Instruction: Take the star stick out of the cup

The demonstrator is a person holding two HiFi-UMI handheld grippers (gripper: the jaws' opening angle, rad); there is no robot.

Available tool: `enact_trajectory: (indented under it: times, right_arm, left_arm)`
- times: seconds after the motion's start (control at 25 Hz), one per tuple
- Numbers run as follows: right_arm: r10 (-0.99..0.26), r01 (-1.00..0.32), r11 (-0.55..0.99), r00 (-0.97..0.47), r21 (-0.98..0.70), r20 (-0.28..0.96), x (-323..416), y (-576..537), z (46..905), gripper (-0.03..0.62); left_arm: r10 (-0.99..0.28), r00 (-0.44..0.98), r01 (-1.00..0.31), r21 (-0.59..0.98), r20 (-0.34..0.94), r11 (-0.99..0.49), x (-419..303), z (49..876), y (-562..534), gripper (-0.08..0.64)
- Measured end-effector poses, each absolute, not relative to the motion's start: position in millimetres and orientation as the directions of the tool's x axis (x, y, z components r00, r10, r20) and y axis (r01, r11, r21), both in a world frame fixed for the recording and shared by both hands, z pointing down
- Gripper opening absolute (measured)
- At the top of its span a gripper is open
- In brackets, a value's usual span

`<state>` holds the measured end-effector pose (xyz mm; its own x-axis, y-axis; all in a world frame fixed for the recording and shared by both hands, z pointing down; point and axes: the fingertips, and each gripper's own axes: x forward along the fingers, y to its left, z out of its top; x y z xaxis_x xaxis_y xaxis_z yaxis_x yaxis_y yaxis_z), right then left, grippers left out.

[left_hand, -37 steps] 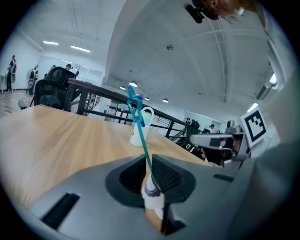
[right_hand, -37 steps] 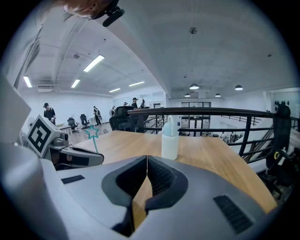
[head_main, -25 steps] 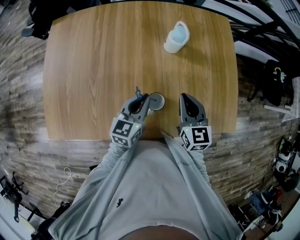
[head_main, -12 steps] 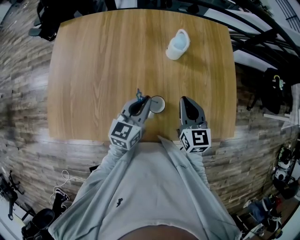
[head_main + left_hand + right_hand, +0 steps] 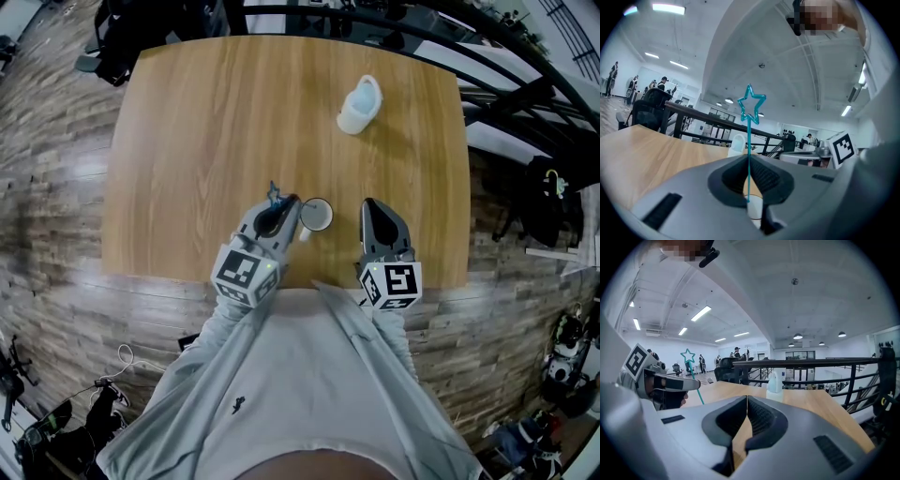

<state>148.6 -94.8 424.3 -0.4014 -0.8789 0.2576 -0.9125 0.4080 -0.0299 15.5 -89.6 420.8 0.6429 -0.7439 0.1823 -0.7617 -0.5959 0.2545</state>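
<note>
A thin teal star stick [image 5: 749, 140] stands upright with my left gripper [image 5: 749, 157] shut on its shaft; the star [image 5: 751, 103] rises above the jaws. In the head view the left gripper [image 5: 287, 202] sits at the left rim of a small white cup [image 5: 317, 215], with the star [image 5: 274, 194] poking out beside it. The cup's rim [image 5: 754, 209] shows just under the stick's lower end; I cannot tell whether the end is inside. My right gripper [image 5: 371, 206] rests to the cup's right, shut [image 5: 747, 399] and empty. It sees the star [image 5: 687, 355] at the left.
A white bottle-like object [image 5: 360, 105] is at the far right of the wooden table [image 5: 206, 122], also seen as the white bottle [image 5: 774, 380]. Black railings [image 5: 820, 366] and the table's right edge lie beyond. My grey sleeves fill the near side.
The head view has drifted, so the table sits a little further right and lower in the picture. Both grippers keep their places beside the cup, the left still shut on the stick.
</note>
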Motion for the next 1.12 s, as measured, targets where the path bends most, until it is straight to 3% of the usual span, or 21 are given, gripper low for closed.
enact_trajectory:
  times: [0.52, 1.12]
  right_arm:
    - [-0.880, -0.897, 0.441, -0.437, -0.023, 0.187, 140.6, -98.0, 396.8, 0.017]
    - [-0.872, -0.881, 0.472, -0.463, 0.027, 0.158, 125.8, -105.0, 376.1, 0.017]
  left_arm:
    - [-0.848, 0.517, -0.854, 0.140, 0.117, -0.501, -29.1, 373.0, -94.8, 0.026]
    - [-0.898, 0.395, -0.909, -0.059, 0.196, -0.413, -74.4, 370.1, -103.1, 0.026]
